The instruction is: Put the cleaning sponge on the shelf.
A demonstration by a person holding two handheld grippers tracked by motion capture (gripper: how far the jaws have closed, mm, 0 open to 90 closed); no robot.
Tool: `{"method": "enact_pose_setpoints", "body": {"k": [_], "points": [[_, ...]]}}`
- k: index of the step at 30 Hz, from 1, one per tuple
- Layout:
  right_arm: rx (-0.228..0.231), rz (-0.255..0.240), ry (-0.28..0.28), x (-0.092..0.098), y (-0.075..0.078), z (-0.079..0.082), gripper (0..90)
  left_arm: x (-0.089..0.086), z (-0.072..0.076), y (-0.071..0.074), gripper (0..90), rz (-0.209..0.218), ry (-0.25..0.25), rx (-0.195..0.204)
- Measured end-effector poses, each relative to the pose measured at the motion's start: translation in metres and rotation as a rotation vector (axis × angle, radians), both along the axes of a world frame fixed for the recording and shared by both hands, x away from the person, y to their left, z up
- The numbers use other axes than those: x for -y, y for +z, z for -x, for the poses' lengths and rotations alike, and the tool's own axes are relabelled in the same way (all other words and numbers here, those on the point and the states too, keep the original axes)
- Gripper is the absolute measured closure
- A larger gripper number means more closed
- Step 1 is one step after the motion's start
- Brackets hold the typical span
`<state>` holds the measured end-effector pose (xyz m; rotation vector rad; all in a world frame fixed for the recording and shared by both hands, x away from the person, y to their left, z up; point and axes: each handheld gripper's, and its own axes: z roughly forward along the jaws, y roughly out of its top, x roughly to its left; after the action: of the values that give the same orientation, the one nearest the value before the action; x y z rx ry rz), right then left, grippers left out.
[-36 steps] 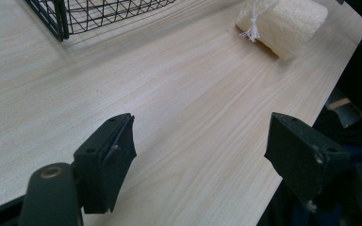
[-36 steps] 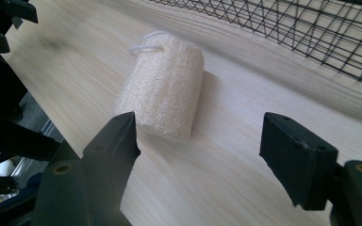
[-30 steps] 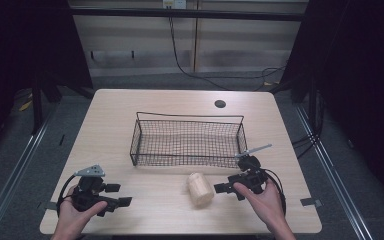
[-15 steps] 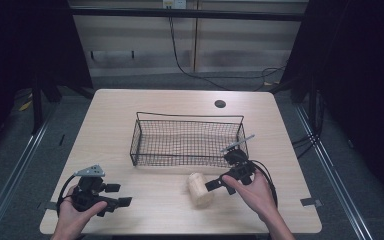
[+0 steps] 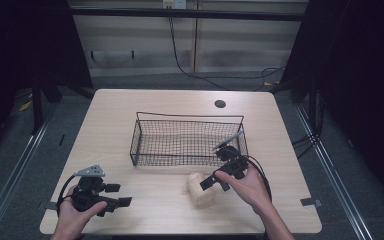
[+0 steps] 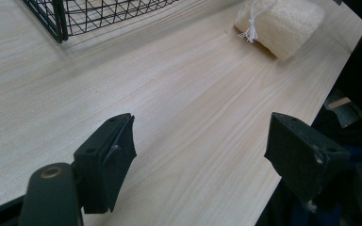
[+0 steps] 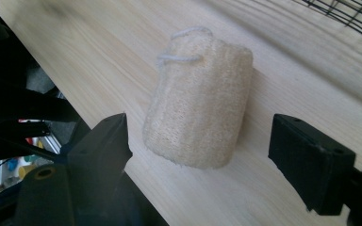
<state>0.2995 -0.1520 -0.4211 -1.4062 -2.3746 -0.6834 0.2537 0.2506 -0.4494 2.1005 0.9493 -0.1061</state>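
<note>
A cream loofah sponge (image 5: 200,190) with a white string loop lies on the wooden table (image 5: 145,105), in front of a black wire basket (image 5: 187,142). My right gripper (image 5: 215,184) is open just right of the sponge, jaws pointing down-left at it. In the right gripper view the sponge (image 7: 200,117) lies between and just beyond the spread jaws of the right gripper (image 7: 200,128), untouched. My left gripper (image 5: 120,195) rests open near the front left edge. The left gripper (image 6: 200,141) holds nothing, and the sponge (image 6: 283,23) lies far ahead of it.
The basket (image 6: 99,12) looks empty; its corner (image 7: 353,12) stands close behind the right hand. A dark round hole (image 5: 220,104) sits in the tabletop at the back. The table's front edge runs just behind both hands. A strip of tape (image 5: 310,202) marks the right front corner.
The right hand has moved left and turned its gripper toward the sponge, bringing the open jaws up beside it. The sponge and the left gripper have stayed put.
</note>
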Motion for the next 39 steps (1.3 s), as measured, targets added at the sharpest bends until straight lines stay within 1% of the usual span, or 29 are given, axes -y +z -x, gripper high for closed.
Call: {"method": "enact_pose_setpoints", "body": {"k": [1, 2, 3, 4, 7, 9, 11, 12, 14, 15, 17, 18, 19, 20, 21, 24, 25, 27, 29, 30, 31, 32, 33, 34, 35, 38, 39], "points": [[-0.01, 0.007, 0.006, -0.003, -0.001, -0.002, 20.7, 0.0, 0.0, 0.0, 24.0, 0.0, 0.0, 0.0], [-0.01, 0.007, 0.006, -0.003, -0.001, -0.002, 20.7, 0.0, 0.0, 0.0, 24.0, 0.0, 0.0, 0.0], [-0.027, 0.015, 0.014, -0.005, -0.002, -0.005, 20.7, 0.0, 0.0, 0.0, 24.0, -0.001, 0.0, 0.002], [-0.024, 0.015, 0.016, -0.006, -0.003, -0.006, 20.7, 0.0, 0.0, 0.0, 24.0, -0.001, 0.0, 0.002], [-0.033, 0.026, 0.018, -0.009, -0.004, -0.007, 20.7, 0.0, 0.0, 0.0, 24.0, -0.001, 0.0, 0.0], [-0.041, 0.047, 0.022, -0.011, -0.005, -0.01, 20.7, 0.0, 0.0, 0.0, 24.0, 0.0, -0.003, 0.0], [-0.047, 0.051, 0.027, -0.014, -0.005, -0.011, 20.7, 0.0, 0.0, 0.0, 24.0, -0.003, -0.006, 0.001], [-0.052, 0.063, 0.028, -0.015, -0.006, -0.011, 20.7, 0.0, 0.0, 0.0, 24.0, -0.003, -0.006, 0.001], [-0.06, 0.083, 0.028, -0.019, -0.007, -0.012, 20.6, 0.0, 0.0, 0.0, 24.0, -0.003, -0.005, 0.0], [-0.06, 0.083, 0.028, -0.019, -0.007, -0.012, 20.6, 0.0, 0.0, 0.0, 24.0, -0.003, -0.005, 0.0], [-0.077, 0.108, 0.028, -0.024, -0.01, -0.013, 20.6, 0.0, 0.0, 0.0, 24.0, 0.001, -0.001, -0.001], [-0.077, 0.108, 0.028, -0.024, -0.01, -0.013, 20.6, 0.0, 0.0, 0.0, 24.0, 0.0, 0.001, 0.002], [-0.092, 0.123, 0.027, -0.028, -0.013, -0.013, 20.7, 0.0, 0.0, 0.0, 24.1, 0.01, 0.004, 0.001], [-0.092, 0.123, 0.027, -0.028, -0.013, -0.013, 20.7, 0.0, 0.0, 0.0, 24.1, 0.01, 0.004, 0.001], [-0.098, 0.136, 0.027, -0.031, -0.016, -0.014, 20.7, -0.001, 0.0, 0.0, 24.1, 0.01, 0.005, 0.001], [-0.11, 0.145, 0.024, -0.035, -0.018, -0.014, 20.8, 0.0, 0.0, 0.0, 24.1, 0.007, 0.002, 0.003], [-0.105, 0.153, 0.025, -0.038, -0.019, -0.015, 21.6, -0.001, 0.0, 0.001, 24.1, 0.005, 0.0, 0.002], [-0.113, 0.162, 0.022, -0.039, -0.02, -0.015, 22.1, -0.001, 0.0, 0.001, 24.1, 0.005, 0.001, 0.002], [-0.124, 0.177, 0.036, -0.045, -0.022, -0.016, 23.1, -0.001, 0.0, 0.001, 24.2, 0.004, 0.0, 0.004], [-0.124, 0.177, 0.036, -0.045, -0.022, -0.016, 23.1, -0.001, 0.0, 0.001, 24.2, 0.005, 0.003, 0.005], [-0.135, 0.179, 0.036, -0.047, -0.023, -0.016, 23.5, -0.001, 0.0, 0.001, 24.6, 0.006, 0.004, 0.005], [-0.135, 0.179, 0.036, -0.047, -0.023, -0.016, 23.5, -0.001, 0.0, 0.001, 24.6, 0.005, 0.004, 0.004], [-0.132, 0.198, 0.039, -0.05, -0.025, -0.016, 23.9, -0.001, 0.0, 0.001, 24.6, 0.005, 0.005, 0.005], [-0.132, 0.198, 0.039, -0.05, -0.025, -0.016, 23.9, -0.001, 0.0, 0.001, 24.6, 0.005, 0.005, 0.005], [-0.136, 0.211, 0.046, -0.052, -0.026, -0.016, 24.0, -0.001, 0.0, 0.001, 24.6, 0.006, 0.004, 0.005], [-0.136, 0.217, 0.043, -0.053, -0.027, -0.017, 24.6, -0.001, 0.0, 0.001, 24.6, 0.005, 0.004, 0.004], [-0.137, 0.226, 0.039, -0.054, -0.027, -0.017, 25.1, -0.001, 0.0, 0.001, 24.6, 0.004, 0.004, 0.004]]}}
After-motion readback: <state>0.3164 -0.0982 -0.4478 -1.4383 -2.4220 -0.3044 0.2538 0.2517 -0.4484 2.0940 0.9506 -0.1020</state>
